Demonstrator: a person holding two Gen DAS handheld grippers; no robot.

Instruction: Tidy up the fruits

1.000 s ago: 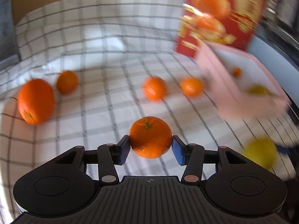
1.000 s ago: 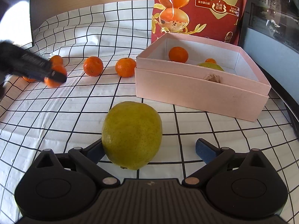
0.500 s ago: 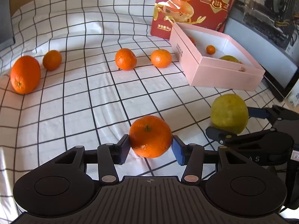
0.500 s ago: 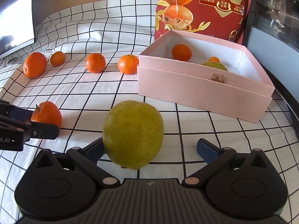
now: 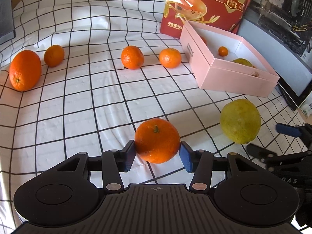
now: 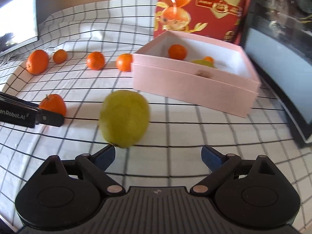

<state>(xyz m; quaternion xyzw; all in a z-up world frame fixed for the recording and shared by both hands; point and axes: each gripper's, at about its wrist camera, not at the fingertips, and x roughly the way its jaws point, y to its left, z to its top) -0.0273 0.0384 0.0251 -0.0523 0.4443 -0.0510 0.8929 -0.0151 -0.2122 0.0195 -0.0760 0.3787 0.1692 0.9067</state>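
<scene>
The job looks to be in its early-to-middle stretch: a few fruits are already in the pink box [image 5: 230, 78], but most are outside it on the checked cloth [image 5: 78, 101]. Going from the biggest thing down, the pink box sits at the far right of the cloth with a tall red bag [image 5: 204, 5] standing just behind it; it is open-topped and holds, as far as can be seen, a yellow-green fruit [image 5: 241, 62] against the near wall, a mandarin [image 6: 177, 51] towards the back, a very small orange fruit [image 5: 222, 51], and a brownish bit at the near wall that is too small to identify. Outside, the largest loose piece is a big yellow-green citrus [image 6: 123, 118] resting on the cloth short of the box; the right gripper [image 6: 158, 156] is behind it with its jaws wide and closing, and the fruit sits ahead of the tips and off to the left pad, not pressed between them. Next is a large orange [image 5: 25, 70] at the far left, with a smaller mandarin [image 5: 54, 55] just beside it. Two more mandarins [image 5: 132, 57] lie in the middle distance, the right one [image 5: 170, 57] near the box. The left gripper [image 5: 157, 157] has its jaws closed onto another mandarin [image 5: 157, 140], both pads against its sides, low over the cloth. By my reckoning six fruits are left to box.
</scene>
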